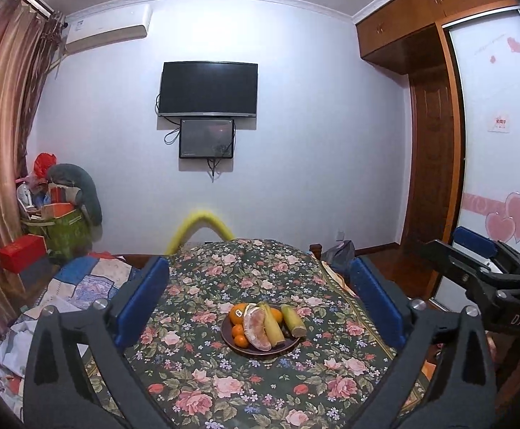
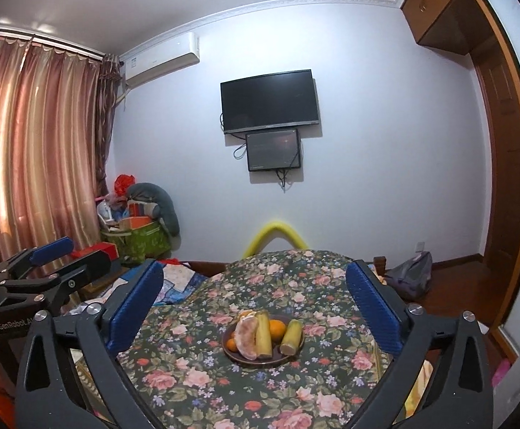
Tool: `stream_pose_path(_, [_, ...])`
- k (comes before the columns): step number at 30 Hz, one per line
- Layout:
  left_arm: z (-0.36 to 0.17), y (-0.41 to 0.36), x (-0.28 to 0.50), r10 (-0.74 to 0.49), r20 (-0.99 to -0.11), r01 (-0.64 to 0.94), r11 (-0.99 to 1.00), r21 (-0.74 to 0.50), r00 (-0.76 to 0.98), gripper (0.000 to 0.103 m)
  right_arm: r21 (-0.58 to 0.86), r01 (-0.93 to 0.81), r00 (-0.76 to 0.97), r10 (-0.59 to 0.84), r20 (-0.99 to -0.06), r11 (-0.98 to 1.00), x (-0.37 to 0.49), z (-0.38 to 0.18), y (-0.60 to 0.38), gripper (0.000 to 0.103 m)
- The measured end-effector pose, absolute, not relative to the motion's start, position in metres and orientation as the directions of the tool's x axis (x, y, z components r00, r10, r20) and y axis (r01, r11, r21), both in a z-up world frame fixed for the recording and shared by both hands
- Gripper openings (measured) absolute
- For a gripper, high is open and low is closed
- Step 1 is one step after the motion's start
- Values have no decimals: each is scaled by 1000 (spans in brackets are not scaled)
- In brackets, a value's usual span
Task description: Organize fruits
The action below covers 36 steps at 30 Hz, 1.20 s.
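A dark round plate (image 1: 288, 346) (image 2: 238, 356) sits on a floral cloth and holds a peeled pomelo piece (image 1: 256, 329) (image 2: 245, 338), several oranges (image 1: 239, 314) (image 2: 277, 329) and two green-yellow sugarcane pieces (image 1: 293, 319) (image 2: 292, 336). My left gripper (image 1: 260, 300) is open and empty, held above and short of the plate. My right gripper (image 2: 256, 304) is open and empty, also short of the plate. The right gripper shows at the right edge of the left wrist view (image 1: 488, 261); the left gripper shows at the left of the right wrist view (image 2: 56, 261).
The floral cloth (image 1: 224, 386) (image 2: 195, 386) covers a table or bed. A patchwork quilt (image 1: 88, 282) lies to the left. A green bag of clutter (image 1: 63, 228) and red box (image 1: 22, 252) stand by the curtain. A yellow foam arch (image 1: 202, 221) rises behind the cloth.
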State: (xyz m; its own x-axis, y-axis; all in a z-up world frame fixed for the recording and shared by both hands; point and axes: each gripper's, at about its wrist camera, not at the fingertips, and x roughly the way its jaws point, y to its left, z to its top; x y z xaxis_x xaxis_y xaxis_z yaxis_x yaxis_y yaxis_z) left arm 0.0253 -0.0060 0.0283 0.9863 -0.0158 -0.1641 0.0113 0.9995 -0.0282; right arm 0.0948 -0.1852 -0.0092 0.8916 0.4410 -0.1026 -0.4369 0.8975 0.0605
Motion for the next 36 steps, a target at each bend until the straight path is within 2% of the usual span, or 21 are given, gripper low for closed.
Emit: stream_pose_path(36, [25, -11, 27, -35, -175, 30, 999, -30, 984, 103, 47, -425, 897, 427, -112, 904, 84, -12, -191, 103])
